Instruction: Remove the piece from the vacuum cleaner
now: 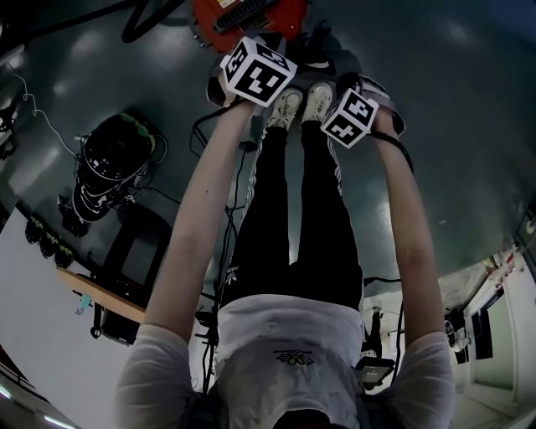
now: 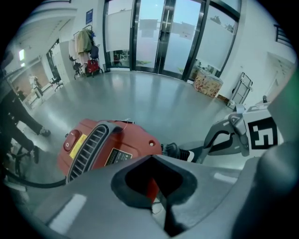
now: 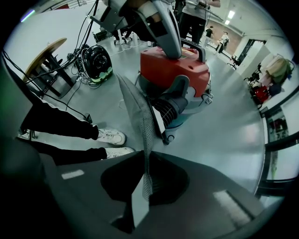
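Note:
The red vacuum cleaner [image 1: 247, 17] stands on the grey floor just past my feet; it shows with its vent grille in the left gripper view [image 2: 107, 144] and with its grey hose socket in the right gripper view [image 3: 175, 70]. My right gripper [image 3: 145, 186] is shut on a thin grey mesh piece [image 3: 138, 116], which stands edge-on and away from the cleaner. My left gripper [image 2: 161, 203] looks shut with nothing clearly in it. It hovers over the cleaner's top [image 3: 163, 28]. In the head view both marker cubes, left [image 1: 255, 71] and right [image 1: 350, 116], hide the jaws.
A black round machine [image 1: 115, 155] with cables lies on the floor to the left, also seen in the right gripper view [image 3: 97, 60]. A wooden table [image 1: 100, 293] stands beside it. My white shoes [image 3: 110, 137] are close to the cleaner. Glass doors [image 2: 163, 37] lie far ahead.

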